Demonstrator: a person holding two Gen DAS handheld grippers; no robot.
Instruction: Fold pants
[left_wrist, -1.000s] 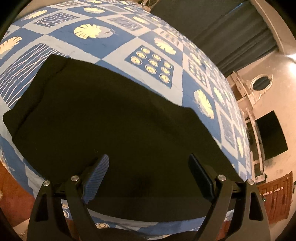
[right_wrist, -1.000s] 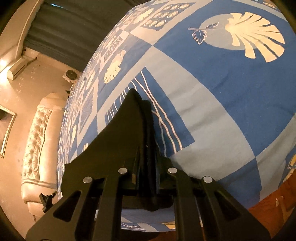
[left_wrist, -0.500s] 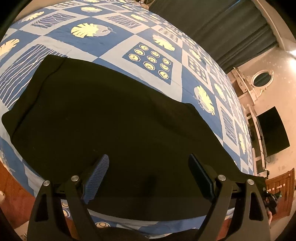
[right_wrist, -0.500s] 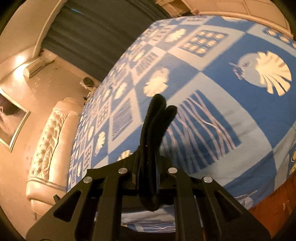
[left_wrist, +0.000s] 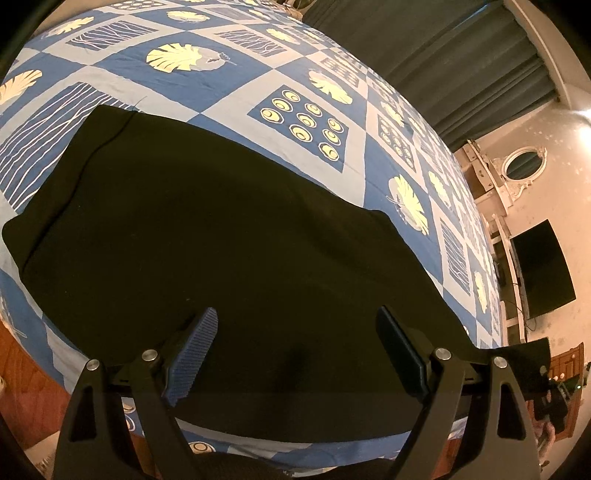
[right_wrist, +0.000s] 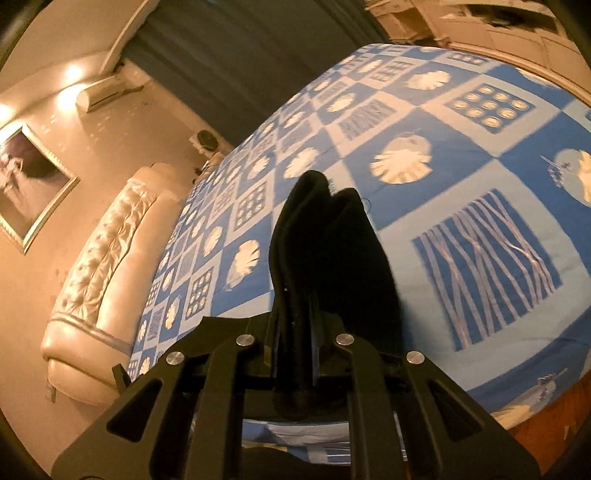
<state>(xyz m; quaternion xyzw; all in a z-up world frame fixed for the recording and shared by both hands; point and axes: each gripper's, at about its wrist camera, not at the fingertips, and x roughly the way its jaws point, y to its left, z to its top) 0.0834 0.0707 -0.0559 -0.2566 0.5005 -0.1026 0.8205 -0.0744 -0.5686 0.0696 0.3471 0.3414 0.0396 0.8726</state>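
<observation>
Black pants lie spread flat across the blue and white patterned bedspread, filling the lower half of the left wrist view. My left gripper hovers just above them near the bed's front edge, open, with nothing between its blue pads. At the far right of that view a corner of the fabric is lifted off the bed. In the right wrist view my right gripper is shut on a bunched end of the black pants, held up above the bedspread.
A cream tufted headboard runs along the bed's left side in the right wrist view. Dark curtains hang behind the bed, and a wall television sits at the right. Wooden floor shows below the bed's edge.
My right gripper has risen from the bed with the pants end pinched in it, and more of the room shows. The lifted corner has come into the left view. My left gripper stayed put.
</observation>
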